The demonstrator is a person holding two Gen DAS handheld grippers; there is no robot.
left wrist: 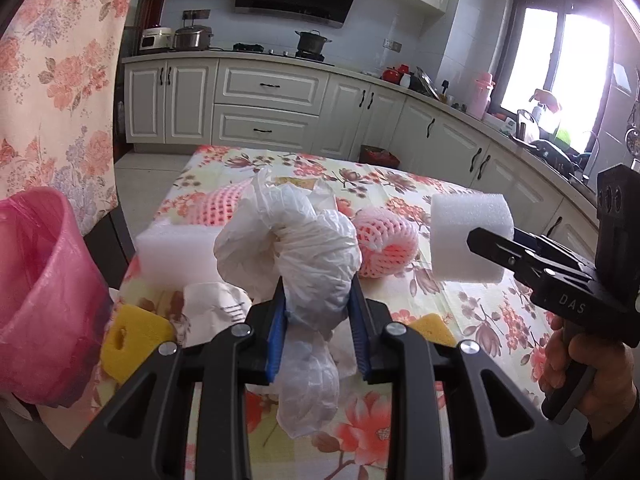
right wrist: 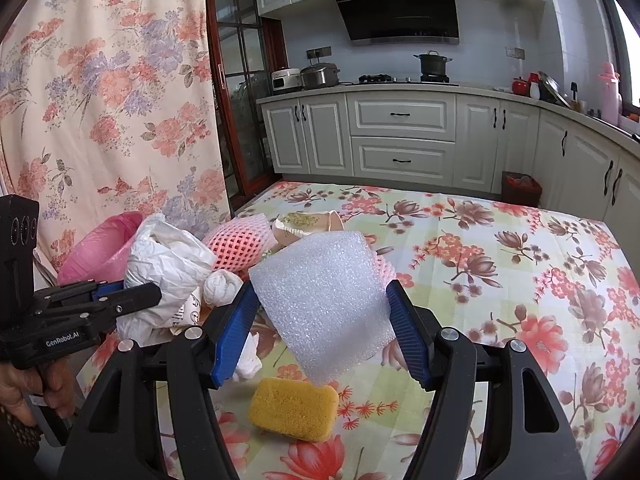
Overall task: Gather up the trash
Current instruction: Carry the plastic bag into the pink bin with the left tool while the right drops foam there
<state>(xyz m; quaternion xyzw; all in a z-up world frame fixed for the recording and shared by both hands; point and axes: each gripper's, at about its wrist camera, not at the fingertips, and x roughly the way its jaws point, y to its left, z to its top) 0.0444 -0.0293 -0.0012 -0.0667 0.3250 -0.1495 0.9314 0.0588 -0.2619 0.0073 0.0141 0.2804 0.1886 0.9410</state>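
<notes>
My left gripper (left wrist: 319, 304) is shut on a crumpled white plastic bag (left wrist: 296, 248), held above the floral table; the same bag (right wrist: 168, 264) shows in the right wrist view with the left gripper (right wrist: 154, 294) on it. My right gripper (right wrist: 324, 312) is shut on a white foam block (right wrist: 324, 304), lifted over the table. That block (left wrist: 470, 236) also hangs at the right of the left wrist view. A pink-lined bin (left wrist: 44, 292) stands at the table's left edge. On the table lie pink foam nets (left wrist: 384, 244), another white foam block (left wrist: 176, 256) and yellow sponges (right wrist: 294, 408).
Crumpled paper (left wrist: 212, 308) lies near the table's left edge beside a yellow sponge (left wrist: 132, 336). A floral curtain (right wrist: 108, 92) hangs at the left. Kitchen cabinets (right wrist: 400, 136) line the back and right walls. A person's hand (left wrist: 580, 372) grips the right tool's handle.
</notes>
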